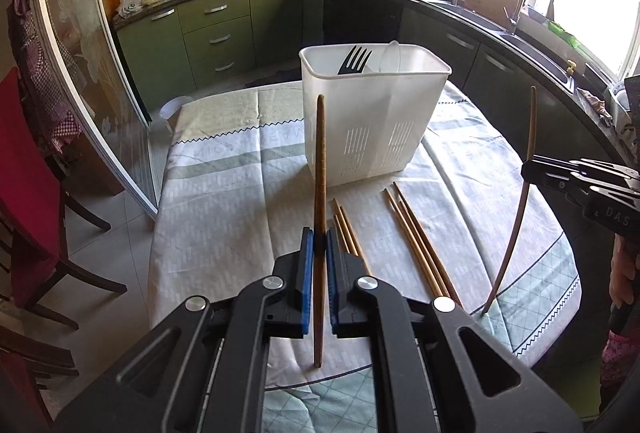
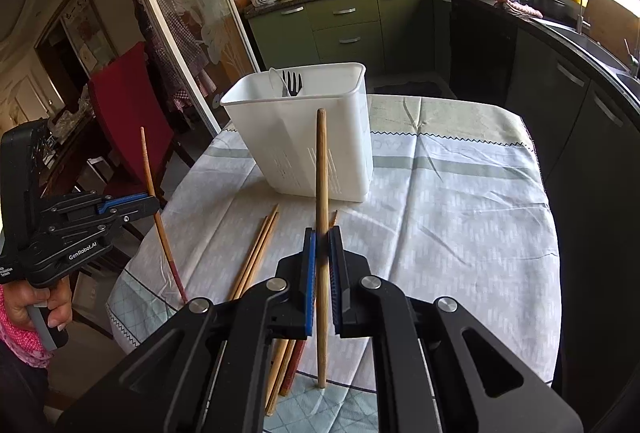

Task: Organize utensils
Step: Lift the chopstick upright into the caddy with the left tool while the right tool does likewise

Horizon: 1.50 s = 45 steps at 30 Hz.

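A white slotted utensil holder stands on the table and holds a black fork; it also shows in the right wrist view. My left gripper is shut on a wooden chopstick, held upright with its lower tip near the cloth. My right gripper is shut on another chopstick, also upright. Each gripper shows in the other's view, the right gripper at the right edge, the left gripper at the left. Several loose chopsticks lie on the cloth in front of the holder.
The table carries a pale patterned cloth. A red chair stands left of the table. Green kitchen cabinets and a counter with sink run behind and to the right.
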{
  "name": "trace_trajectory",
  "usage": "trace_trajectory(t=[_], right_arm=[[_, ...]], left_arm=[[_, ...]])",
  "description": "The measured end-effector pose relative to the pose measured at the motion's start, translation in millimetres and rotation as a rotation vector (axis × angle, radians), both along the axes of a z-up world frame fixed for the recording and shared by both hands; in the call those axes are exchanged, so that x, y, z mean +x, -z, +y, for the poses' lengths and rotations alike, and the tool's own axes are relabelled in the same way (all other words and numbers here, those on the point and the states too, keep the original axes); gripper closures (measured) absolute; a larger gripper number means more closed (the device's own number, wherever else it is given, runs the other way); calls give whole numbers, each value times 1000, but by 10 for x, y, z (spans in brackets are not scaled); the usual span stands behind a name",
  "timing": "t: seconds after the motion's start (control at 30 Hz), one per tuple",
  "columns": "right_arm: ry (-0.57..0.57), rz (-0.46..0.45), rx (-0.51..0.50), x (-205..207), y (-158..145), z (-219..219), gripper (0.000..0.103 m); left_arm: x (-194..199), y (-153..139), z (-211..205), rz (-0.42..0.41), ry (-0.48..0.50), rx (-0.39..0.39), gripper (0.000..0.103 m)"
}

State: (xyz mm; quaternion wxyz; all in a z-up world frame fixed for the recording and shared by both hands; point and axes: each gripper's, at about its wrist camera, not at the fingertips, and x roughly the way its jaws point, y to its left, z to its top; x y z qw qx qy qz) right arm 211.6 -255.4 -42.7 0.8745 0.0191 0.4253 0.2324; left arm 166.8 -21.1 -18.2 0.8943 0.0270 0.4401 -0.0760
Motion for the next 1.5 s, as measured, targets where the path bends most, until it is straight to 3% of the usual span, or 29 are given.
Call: trace_trajectory(t=[0.43,0.6,0.77,0.97,1.13,1.33,1.5], right_arm=[[-19,-29,-2,-3,-121,71,96],[-22,-64,14,5,-329,77,96],[-9,-143,50,62,-790,58,96],[36,-229,160,330,-1402,-21,96],[102,-306,195,606,-1689,-19,96],[169,-384,190,917,-1751,45,96],[172,-337,146,1162,-1455,163,96]], left_arm=[[-6,-85,39,-9,5,-23,96],[16,-266,45,-39,13,-41,96],[66,-631,10,-96,29,-64,96],[190,-1296,-89,-254,33,-60,96],[441,-1659,-156,-319,24,-71,96],[770,-1768,-263,-373,14,-76,96],[1081,-1486,-304,-316,4,-79,97]])
